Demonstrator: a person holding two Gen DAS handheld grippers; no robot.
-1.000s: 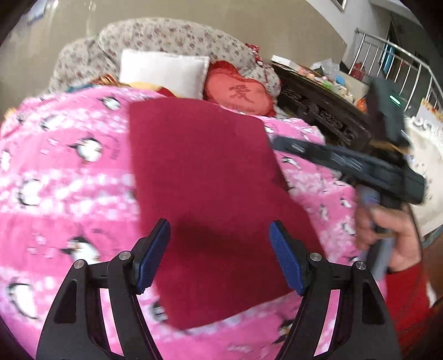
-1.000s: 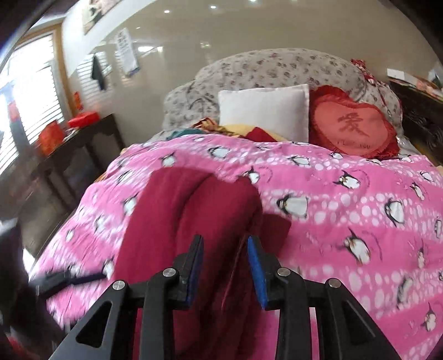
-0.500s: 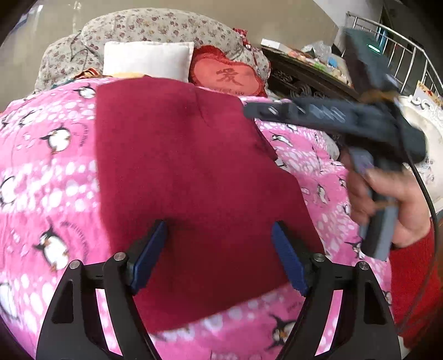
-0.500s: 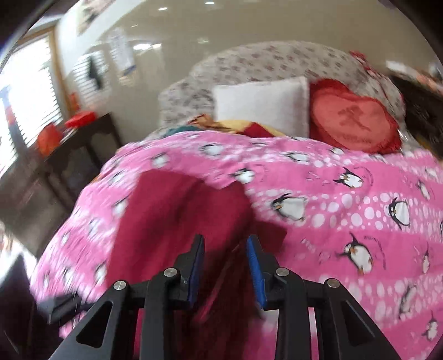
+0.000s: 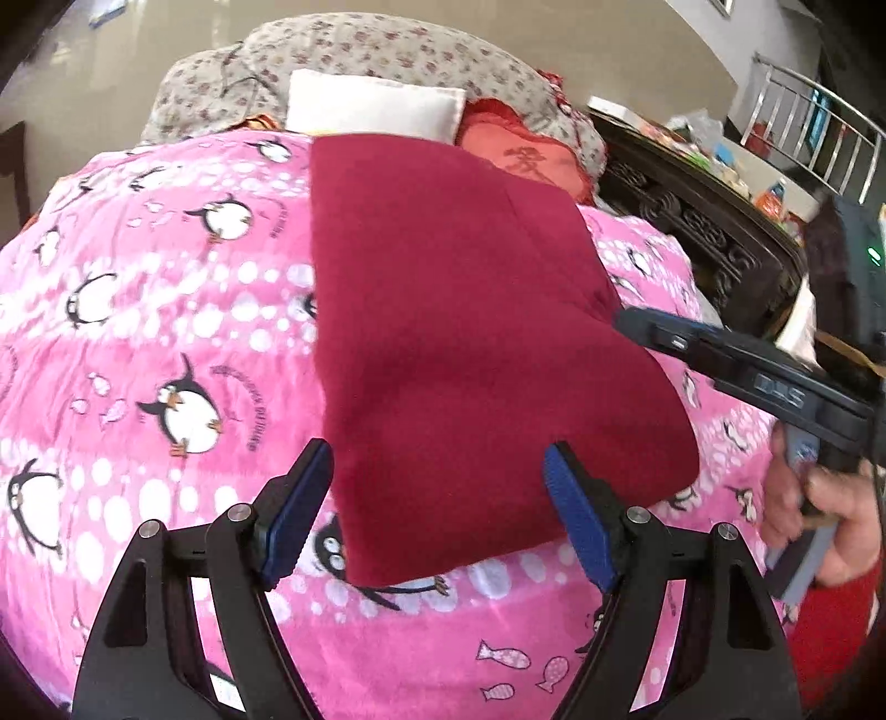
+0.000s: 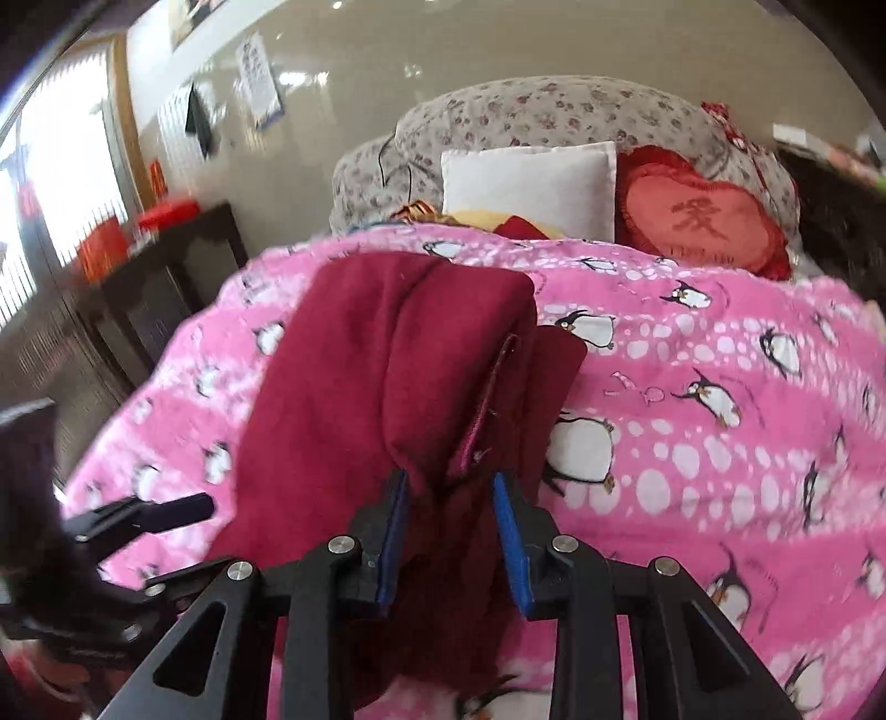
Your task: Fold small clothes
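In the left wrist view, the left gripper (image 5: 437, 509) hangs above the near edge of a dark red garment (image 5: 470, 354), its blue-padded fingers (image 5: 576, 515) spread wide and holding nothing. The garment lies flat on a pink penguin-print blanket (image 5: 166, 343), folded into a rough rectangle that runs away from the camera toward the pillows. One pad sits over the garment's left edge, the other over its lower right part. At the right, the right gripper (image 5: 637, 324) reaches in with its tip at the garment's right edge, and the person's right hand (image 5: 819, 520) grips its handle. Beyond the garment lie a white pillow (image 5: 376, 108) and a red heart-shaped cushion (image 5: 526, 160) against a floral headboard cushion (image 5: 387, 50). A dark carved wooden cabinet (image 5: 698, 232) stands to the right of the bed.

In the right wrist view, the right gripper (image 6: 451, 531) has its fingers drawn close together on a bunched fold of the dark red garment (image 6: 387, 376), which rises between the blue pads (image 6: 512, 548). The rest of the cloth drapes back across the blanket (image 6: 692, 343) toward the far side. The left gripper (image 6: 149, 512) shows at the lower left, blurred, near the garment's edge. The white pillow (image 6: 526, 183) and heart cushion (image 6: 703, 216) lie behind.
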